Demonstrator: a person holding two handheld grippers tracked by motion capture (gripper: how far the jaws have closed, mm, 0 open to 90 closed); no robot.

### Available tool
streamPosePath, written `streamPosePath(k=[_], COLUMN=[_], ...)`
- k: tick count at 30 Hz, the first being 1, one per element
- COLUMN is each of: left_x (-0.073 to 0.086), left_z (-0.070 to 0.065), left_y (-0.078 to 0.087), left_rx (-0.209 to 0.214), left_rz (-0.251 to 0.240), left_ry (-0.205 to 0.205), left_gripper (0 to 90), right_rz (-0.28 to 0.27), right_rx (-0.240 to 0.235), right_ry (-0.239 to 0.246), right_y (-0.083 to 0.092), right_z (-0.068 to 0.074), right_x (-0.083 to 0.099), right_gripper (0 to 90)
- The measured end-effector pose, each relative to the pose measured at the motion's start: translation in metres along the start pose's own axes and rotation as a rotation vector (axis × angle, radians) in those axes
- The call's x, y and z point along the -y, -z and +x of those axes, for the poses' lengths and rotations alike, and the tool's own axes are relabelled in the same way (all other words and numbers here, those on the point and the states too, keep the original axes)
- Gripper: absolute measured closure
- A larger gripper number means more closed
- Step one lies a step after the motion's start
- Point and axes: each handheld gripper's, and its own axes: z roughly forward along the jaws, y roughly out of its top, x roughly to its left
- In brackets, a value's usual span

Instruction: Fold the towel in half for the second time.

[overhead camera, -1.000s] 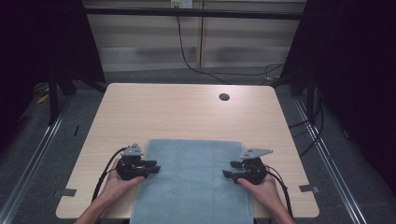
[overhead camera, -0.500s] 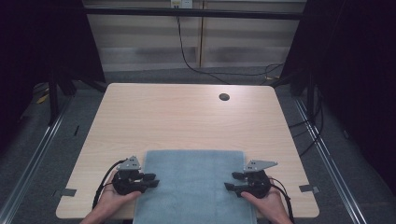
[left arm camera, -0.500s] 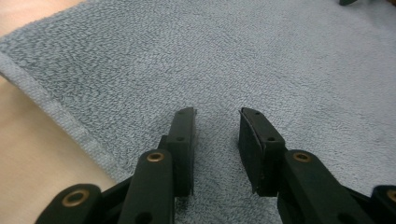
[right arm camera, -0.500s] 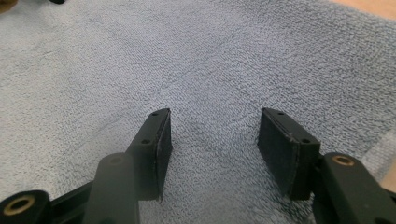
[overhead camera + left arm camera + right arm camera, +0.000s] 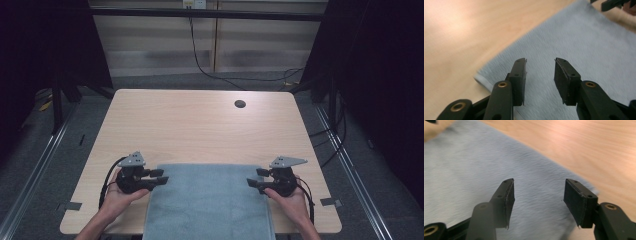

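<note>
A grey-blue towel lies flat at the near edge of the wooden table, its near end hanging over that edge. The left gripper hovers above the towel's far left corner, jaws apart and just opening, nothing between them. The right gripper hovers above the far right corner, jaws likewise released, just opening, gripping nothing.

Towel on table's near edge, between grippers
</note>
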Motion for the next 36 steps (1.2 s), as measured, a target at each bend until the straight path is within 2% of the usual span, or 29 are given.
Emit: streamPosePath(k=[2, 4, 5, 6, 7, 8, 10, 11, 13, 14, 15, 18, 20, 24, 26, 28, 32, 34, 36], left_x=[-0.008, -0.014, -0.015, -0.016, -0.018, -0.018, -0.016, -0.015, -0.011, -0.009, -0.006, -0.004, -0.002, 0.005, 0.008, 0.012, 0.015, 0.015, 0.015], left_z=[0.009, 0.019, 0.025, 0.031, 0.041, 0.041, 0.048, 0.050, 0.051, 0.051, 0.054, 0.056, 0.056, 0.057, 0.056, 0.056, 0.054, 0.052, 0.051], left_y=[0.000, -0.004, -0.005, -0.009, -0.015, -0.015, -0.020, -0.022, -0.025, -0.026, -0.028, -0.030, -0.033, -0.036, -0.035, -0.032, -0.031, -0.032, -0.032], left_rx=[-0.011, -0.021, -0.030, -0.026, -0.049, -0.049, -0.033, -0.032, -0.043, -0.037, -0.040, -0.023, -0.035, -0.012, -0.017, 0.000, 0.005, 0.012, 0.011], left_rz=[-0.017, -0.028, -0.040, -0.035, -0.023, -0.023, -0.036, -0.026, 0.009, 0.005, 0.022, 0.033, 0.058, 0.085, 0.083, 0.075, 0.067, 0.072, 0.078], left_ry=[0.016, 0.036, 0.049, 0.065, 0.070, 0.070, 0.103, 0.101, 0.084, 0.083, 0.083, 0.098, 0.092, 0.087, 0.083, 0.092, 0.087, 0.064, 0.059], left_gripper=[61.0, 60.8, 60.8, 60.8, 60.2, 60.2, 59.3, 59.0, 58.0, 57.4, 56.6, 55.9, 55.7, 56.1, 56.2, 56.2, 57.4, 62.9, 66.2], right_rz=[0.013, -0.005, -0.005, -0.007, -0.006, -0.006, 0.003, 0.005, 0.017, 0.028, 0.041, 0.057, 0.077, 0.087, 0.089, 0.089, 0.091, 0.084, 0.083], right_rx=[0.012, 0.019, 0.019, 0.027, 0.020, 0.020, 0.024, 0.019, 0.014, 0.010, 0.006, 0.000, -0.015, -0.016, -0.021, -0.021, -0.026, -0.033, -0.038], right_ry=[0.000, -0.013, -0.013, -0.011, -0.009, -0.009, -0.023, -0.033, -0.049, -0.047, -0.050, -0.050, -0.038, -0.032, -0.048, -0.045, -0.038, -0.037, -0.041], right_y=[-0.003, -0.005, -0.005, -0.006, -0.007, -0.007, -0.014, -0.018, -0.024, -0.027, -0.030, -0.033, -0.036, -0.036, -0.036, -0.036, -0.035, -0.035, -0.034], right_z=[-0.007, -0.017, -0.017, -0.021, -0.029, -0.029, -0.042, -0.046, -0.051, -0.052, -0.053, -0.053, -0.050, -0.050, -0.050, -0.051, -0.051, -0.050, -0.049], right_x=[-0.004, -0.011, -0.011, -0.014, -0.020, -0.020, -0.024, -0.023, -0.020, -0.018, -0.017, -0.016, -0.014, -0.013, -0.011, -0.009, -0.008, -0.006, -0.005], right_gripper=[44.2, 45.8, 45.8, 45.9, 45.8, 45.8, 44.9, 44.5, 43.7, 43.7, 43.6, 44.1, 45.7, 46.5, 48.0, 48.9, 55.6, 60.6, 65.9])
